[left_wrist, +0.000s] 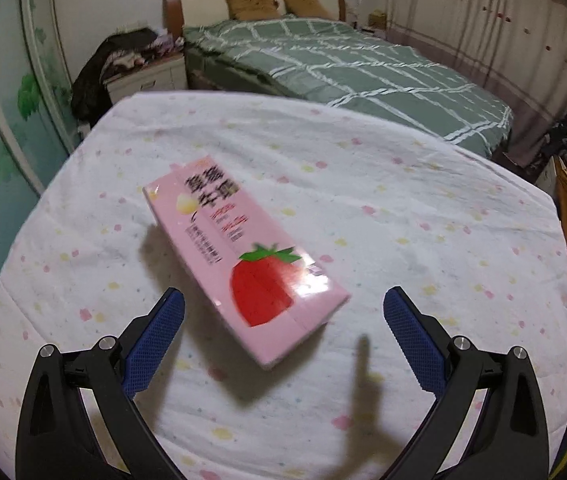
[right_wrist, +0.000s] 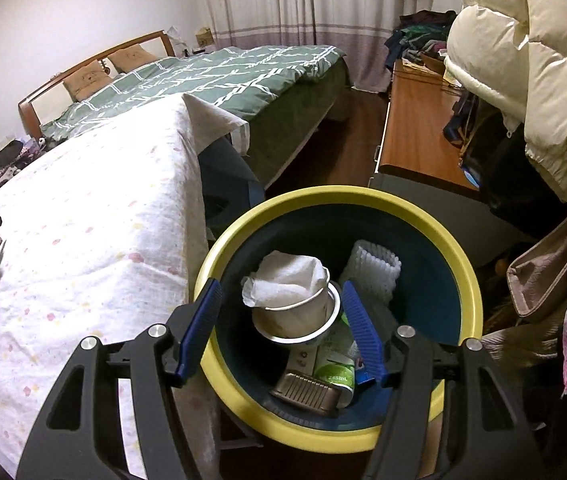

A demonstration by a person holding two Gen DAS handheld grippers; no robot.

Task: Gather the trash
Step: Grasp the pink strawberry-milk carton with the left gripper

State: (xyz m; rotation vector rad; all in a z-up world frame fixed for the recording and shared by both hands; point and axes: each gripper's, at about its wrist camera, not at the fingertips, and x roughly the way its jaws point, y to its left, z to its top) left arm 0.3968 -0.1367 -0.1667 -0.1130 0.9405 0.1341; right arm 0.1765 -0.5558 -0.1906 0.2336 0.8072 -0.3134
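Pink, strawberry-printed rectangular milk carton point(left_wrist: 243, 256) lies flat mid-table on the speckled white tablecloth point(left_wrist: 423, 208), bare cloth all round it. The left gripper point(left_wrist: 283, 316) hangs over it, spread wide, empty. The right gripper point(right_wrist: 281, 312), also spread and empty, hovers above the yellow-rimmed round bin point(right_wrist: 423, 216) beside the table's edge.

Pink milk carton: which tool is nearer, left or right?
Left. The left tool is open right at the pink carton on the table, its near end between the fingers. The right tool is open over the trash bin, off the table's side.
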